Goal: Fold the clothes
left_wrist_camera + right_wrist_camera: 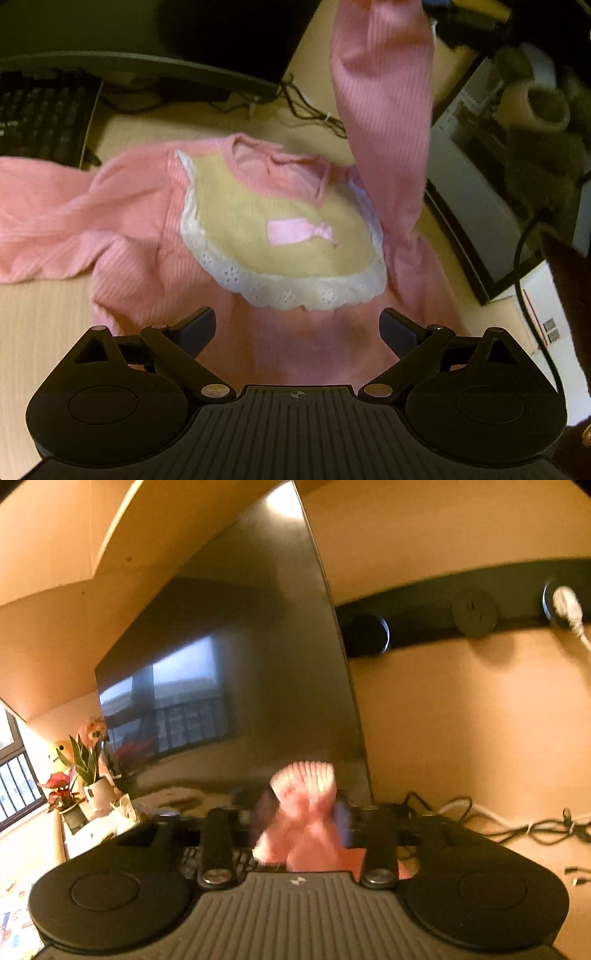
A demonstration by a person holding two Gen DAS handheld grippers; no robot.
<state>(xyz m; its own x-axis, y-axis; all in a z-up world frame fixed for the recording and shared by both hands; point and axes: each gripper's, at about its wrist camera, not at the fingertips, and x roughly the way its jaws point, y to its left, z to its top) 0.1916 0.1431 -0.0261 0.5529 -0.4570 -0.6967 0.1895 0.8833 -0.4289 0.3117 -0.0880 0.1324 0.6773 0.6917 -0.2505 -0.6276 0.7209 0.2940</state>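
worktop (40, 332): pale wood; it carries the top, a keyboard (40, 114) at the far left and a tangle of cables (310, 107) behind.
monitor (236, 672): dark, switched off, standing behind the garment; it fills the right wrist view because that gripper points almost level, lifted well above the worktop.
top (155, 266): a small pink ribbed long-sleeved garment lying front-up and spread flat in the middle of the worktop, neck away from the left camera. It seems laid open like this so the sleeves can be brought in over the body.
bib panel (251, 236): a cream patch on the chest, edged in white lace, with a pale pink bow at its middle.
left sleeve of the picture (44, 214): stretched out flat toward the keyboard, not yet folded.
raised sleeve (384, 110): pulled up off the worktop in a taut column from the shoulder, apparently so it can be swung across the chest.
cuff (306, 779): bunched between the jaws of the right gripper (303, 812), pale end sticking out beyond them; blurred.
right gripper: jaws grasping the cuff, the cloth's weight hanging from it.
left gripper (297, 328): jaws released and spread wide, nothing between them, hovering over the hem, probably ready to steady the body or take the other sleeve.
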